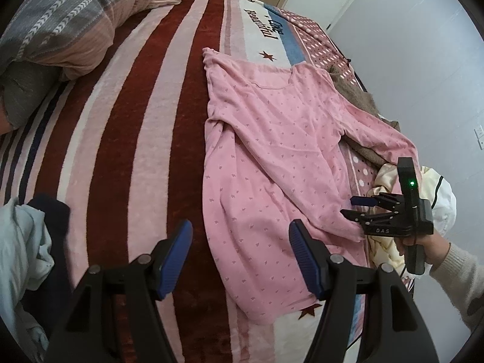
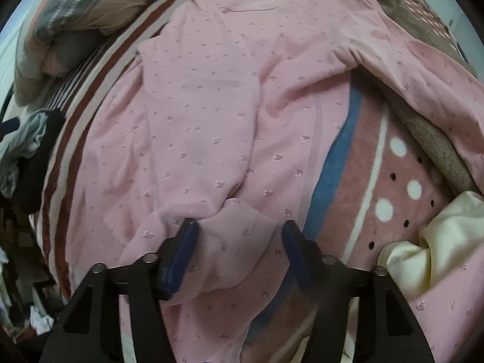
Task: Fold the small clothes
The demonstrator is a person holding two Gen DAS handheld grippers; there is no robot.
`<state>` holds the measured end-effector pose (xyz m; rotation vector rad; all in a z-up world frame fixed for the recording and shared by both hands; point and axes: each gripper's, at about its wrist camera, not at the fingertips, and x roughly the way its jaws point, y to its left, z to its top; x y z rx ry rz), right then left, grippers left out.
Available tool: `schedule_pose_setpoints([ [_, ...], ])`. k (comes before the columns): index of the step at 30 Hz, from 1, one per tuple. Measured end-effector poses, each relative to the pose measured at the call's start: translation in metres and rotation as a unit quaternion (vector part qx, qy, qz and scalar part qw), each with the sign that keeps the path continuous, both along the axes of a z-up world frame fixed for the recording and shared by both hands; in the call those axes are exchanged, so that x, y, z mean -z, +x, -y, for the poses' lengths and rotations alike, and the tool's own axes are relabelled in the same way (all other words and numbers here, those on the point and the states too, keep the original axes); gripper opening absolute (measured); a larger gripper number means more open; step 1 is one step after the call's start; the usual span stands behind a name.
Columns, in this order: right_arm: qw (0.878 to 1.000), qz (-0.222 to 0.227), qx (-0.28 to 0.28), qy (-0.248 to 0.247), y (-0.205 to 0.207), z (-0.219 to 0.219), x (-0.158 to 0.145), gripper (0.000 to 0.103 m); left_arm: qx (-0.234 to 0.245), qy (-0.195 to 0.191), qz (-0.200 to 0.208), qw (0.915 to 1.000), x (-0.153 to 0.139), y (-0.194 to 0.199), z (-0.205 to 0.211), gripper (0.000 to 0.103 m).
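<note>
A pink long-sleeved top with small dots [image 1: 272, 157] lies spread on the striped bed blanket [image 1: 127, 139], one side folded over its middle. It fills the right wrist view [image 2: 211, 106]. My left gripper [image 1: 240, 260] is open and empty, hovering above the top's near hem. My right gripper [image 2: 239, 242] is open, its jaws standing either side of a fold of the pink sleeve cuff [image 2: 236, 230]. The right gripper also shows in the left wrist view [image 1: 357, 208] at the top's right edge.
A striped pillow [image 1: 66, 21] lies at the far left. A brown garment [image 1: 360, 103] and a cream garment [image 2: 441, 251] lie at the right edge of the bed. Light blue and dark clothes [image 1: 27, 242] are heaped at the near left. A wall stands behind.
</note>
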<state>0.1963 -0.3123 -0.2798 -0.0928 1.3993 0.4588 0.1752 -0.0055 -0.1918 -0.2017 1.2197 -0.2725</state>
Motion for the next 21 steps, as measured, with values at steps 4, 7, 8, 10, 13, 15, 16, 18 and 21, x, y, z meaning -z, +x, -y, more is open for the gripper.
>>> schedule_pose_setpoints([
  [4, 1.0, -0.011, 0.014, 0.014, -0.002, 0.003, 0.003, 0.058, 0.0, 0.0, 0.0, 1.0, 0.0, 0.0, 0.0, 0.062],
  [7, 0.998, -0.028, 0.018, 0.049, -0.005, -0.002, 0.005, 0.056, 0.0, -0.001, -0.001, 1.0, 0.001, 0.0, 0.0, 0.063],
  [8, 0.998, -0.031, 0.017, 0.056, -0.006, -0.002, 0.005, 0.047, 0.001, -0.001, -0.001, 1.0, 0.001, 0.0, 0.001, 0.063],
  [10, 0.997, -0.037, 0.013, 0.067, -0.009, -0.004, 0.004, 0.028, 0.002, -0.002, -0.001, 1.0, 0.001, 0.0, 0.002, 0.063],
  [13, 0.997, -0.037, 0.004, 0.065, -0.014, -0.01, 0.002, 0.013, 0.006, 0.001, -0.001, 1.0, 0.001, -0.001, 0.006, 0.063],
  [15, 0.998, -0.024, 0.0, 0.051, -0.019, -0.011, -0.003, 0.008, 0.007, 0.001, 0.0, 1.0, 0.0, -0.002, 0.008, 0.063],
  [16, 0.999, -0.018, 0.003, 0.045, -0.021, -0.01, -0.006, 0.007, 0.007, 0.002, 0.001, 1.0, 0.0, -0.002, 0.008, 0.063],
  [18, 0.999, -0.007, 0.013, 0.037, -0.025, -0.006, -0.013, 0.005, 0.007, 0.008, 0.003, 0.9999, 0.0, -0.003, 0.01, 0.064],
  [21, 0.999, 0.01, 0.037, 0.021, -0.032, 0.005, -0.027, 0.004, 0.009, 0.007, 0.005, 0.9999, 0.0, -0.005, 0.013, 0.064],
])
